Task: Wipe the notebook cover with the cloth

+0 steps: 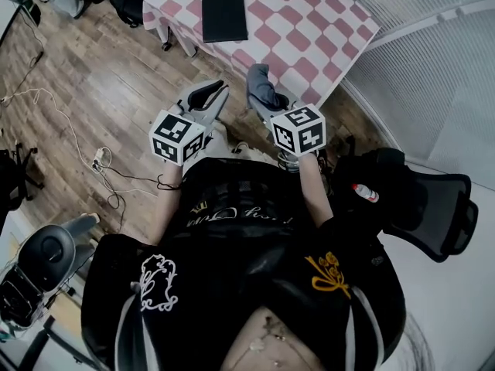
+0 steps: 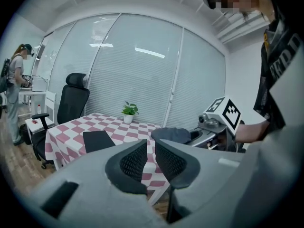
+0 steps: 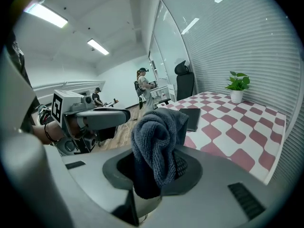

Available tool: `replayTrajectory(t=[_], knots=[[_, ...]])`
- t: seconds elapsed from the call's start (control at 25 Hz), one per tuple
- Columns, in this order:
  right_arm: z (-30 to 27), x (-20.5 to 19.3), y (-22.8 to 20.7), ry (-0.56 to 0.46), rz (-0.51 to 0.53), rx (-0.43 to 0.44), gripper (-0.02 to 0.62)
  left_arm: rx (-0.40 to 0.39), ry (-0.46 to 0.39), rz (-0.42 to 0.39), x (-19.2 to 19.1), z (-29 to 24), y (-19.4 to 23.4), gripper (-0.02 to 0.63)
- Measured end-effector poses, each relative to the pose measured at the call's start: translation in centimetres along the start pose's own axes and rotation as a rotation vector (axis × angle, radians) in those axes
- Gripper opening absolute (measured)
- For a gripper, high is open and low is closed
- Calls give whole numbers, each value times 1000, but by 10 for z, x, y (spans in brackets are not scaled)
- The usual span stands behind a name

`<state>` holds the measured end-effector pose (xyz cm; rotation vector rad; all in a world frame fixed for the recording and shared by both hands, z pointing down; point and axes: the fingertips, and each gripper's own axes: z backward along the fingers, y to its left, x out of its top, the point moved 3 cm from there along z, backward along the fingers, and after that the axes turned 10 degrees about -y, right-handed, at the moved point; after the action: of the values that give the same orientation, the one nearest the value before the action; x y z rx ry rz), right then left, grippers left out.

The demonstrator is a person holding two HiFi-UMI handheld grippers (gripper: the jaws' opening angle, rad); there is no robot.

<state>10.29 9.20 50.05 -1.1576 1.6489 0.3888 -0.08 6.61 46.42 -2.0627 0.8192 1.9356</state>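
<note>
Right tool (image 3: 155, 171) squeezes gray cloth (image 3: 154, 137), bunched up, ready to wipe. Left tool (image 2: 151, 156) a little open, empty, free to help. Black notebook (image 1: 224, 16) lies flat on far checked desk (image 1: 313, 23), both tools well apart from it.

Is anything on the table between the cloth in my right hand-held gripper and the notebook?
No. Only bare checkered tablecloth lies between the cloth, clamped in the right hand-held gripper, and the notebook. The head view shows this best.
</note>
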Motion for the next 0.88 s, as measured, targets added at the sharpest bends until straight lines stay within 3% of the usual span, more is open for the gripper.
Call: replayTrajectory(t=[0.36, 0.88], knots=[[31, -20, 28, -20, 3, 32, 86, 2, 2, -11, -17, 25, -46, 46], [38, -23, 47, -28, 24, 42, 86, 18, -27, -25, -14, 47, -58, 46]])
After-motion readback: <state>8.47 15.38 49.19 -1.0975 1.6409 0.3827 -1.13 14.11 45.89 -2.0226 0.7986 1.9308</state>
